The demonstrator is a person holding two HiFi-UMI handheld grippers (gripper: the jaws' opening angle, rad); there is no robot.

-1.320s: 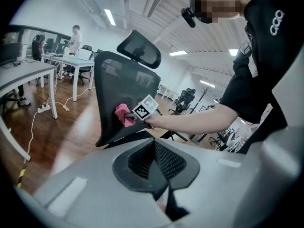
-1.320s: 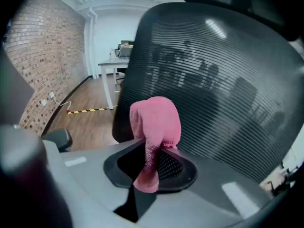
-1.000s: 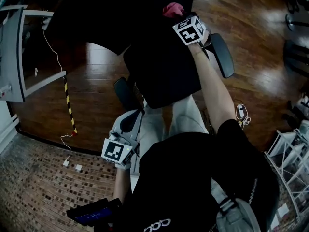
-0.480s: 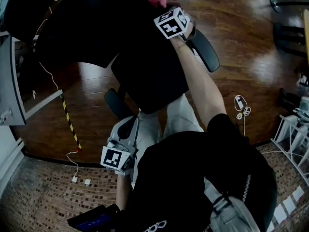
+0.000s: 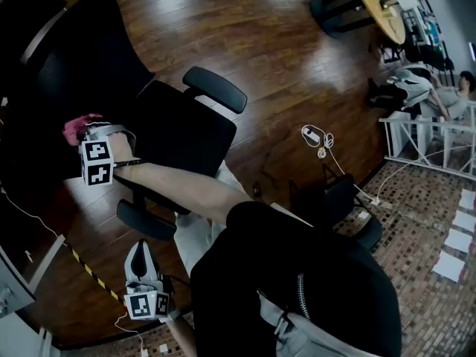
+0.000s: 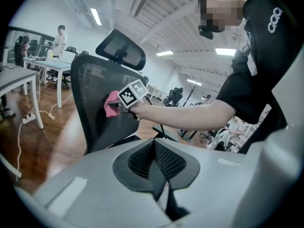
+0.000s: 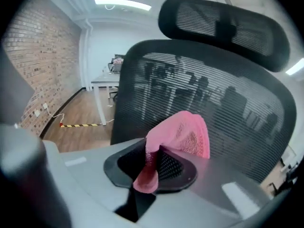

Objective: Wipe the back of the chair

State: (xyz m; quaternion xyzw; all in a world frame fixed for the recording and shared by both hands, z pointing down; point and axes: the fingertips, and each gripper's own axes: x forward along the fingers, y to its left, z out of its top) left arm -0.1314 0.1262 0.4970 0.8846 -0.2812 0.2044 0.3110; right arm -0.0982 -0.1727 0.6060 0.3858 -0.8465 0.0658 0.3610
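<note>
Right gripper (image 7: 154,164) fingers pinching pink cloth (image 7: 183,132) against mesh chair back (image 7: 237,103), left gripper (image 6: 153,165) fingers together, empty

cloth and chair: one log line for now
right gripper: shut on cloth | cloth: against chair back | left gripper: shut, empty

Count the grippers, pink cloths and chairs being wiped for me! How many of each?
Grippers: 2 (left gripper shut and empty, right gripper shut on the pink cloth)
Pink cloth: 1
Black mesh chair being wiped: 1
Total: 4
</note>
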